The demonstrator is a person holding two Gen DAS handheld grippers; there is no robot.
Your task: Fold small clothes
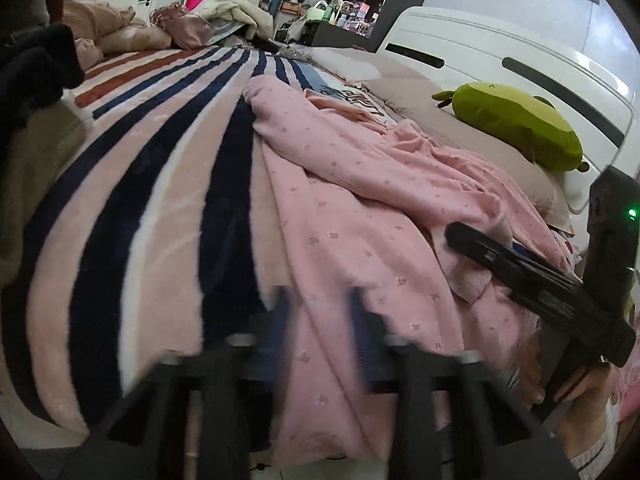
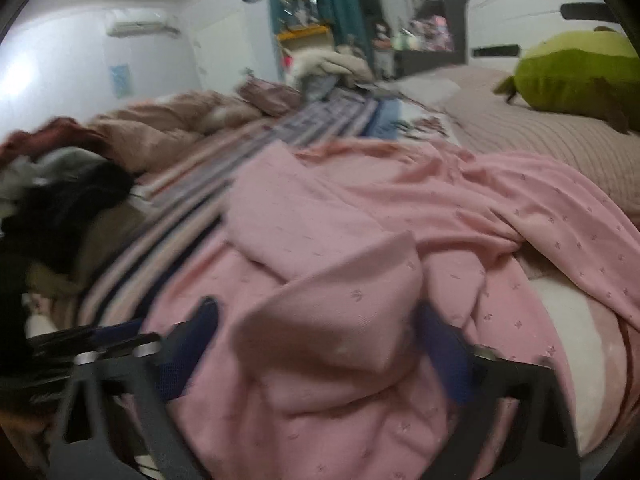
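Observation:
A pink garment [image 1: 352,208] with small printed motifs lies rumpled on the striped blanket [image 1: 160,168] of a bed. My left gripper [image 1: 316,300] is blurred at the garment's near edge, its fingers a modest gap apart with pink cloth between them; I cannot tell whether it grips. My right gripper shows in the left wrist view [image 1: 532,280] as a black tool resting on the garment at the right. In the right wrist view the garment [image 2: 360,208] fills the middle, and my right gripper [image 2: 320,320] is open with a fold of cloth lying between its blue-padded fingers [image 2: 200,328].
A green plush toy [image 1: 520,124] lies on a beige pillow [image 1: 460,132] by the white headboard [image 1: 500,48]. Dark clothes [image 1: 32,72] are piled at the left. Crumpled pink bedding [image 1: 120,28] and cluttered shelves stand at the far side.

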